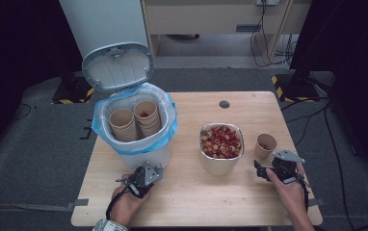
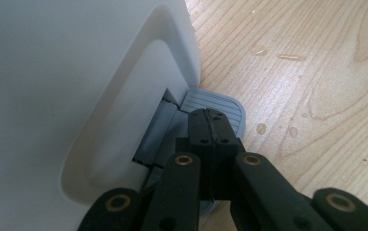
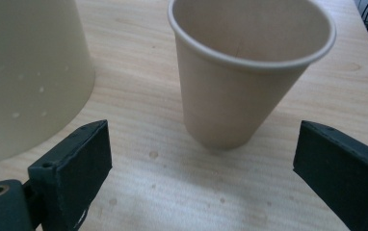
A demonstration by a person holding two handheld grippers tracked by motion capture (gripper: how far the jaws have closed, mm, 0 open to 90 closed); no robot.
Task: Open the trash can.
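Left hand-held gripper (image 2: 210, 126), lower centre of its own view, jaws pressed together with nothing between them, tips down on the grey pedal (image 2: 220, 107) at the foot of the white bin (image 2: 66, 96). In the high view the bin lid (image 1: 118, 66) stands up, so the pedal is likely being held down, though contact itself is hard to confirm. Bin sits upper left on the counter (image 1: 249, 103), blue liner, stacked paper cups (image 1: 135, 121) inside.

Right hand-held gripper (image 3: 211, 163) spread wide, nothing gripped; the paper cup (image 3: 247, 67) stands upright just beyond the jaws, centre-right of that view, not touched. In the high view that cup (image 1: 266, 146) is at right, beside the metal bowl (image 1: 221, 144) of red and tan food bits.

Step in hand: lining up on the cup while the bin is kept open. Next move calls for pushing forward so the jaws straddle the cup wall, then a gentle squeeze since thin paper crushes.

Left hand (image 1: 126, 204) low at bottom left, gripper pointing at the bin base; right hand (image 1: 290, 190) bottom right, gripper level, aimed at the cup.
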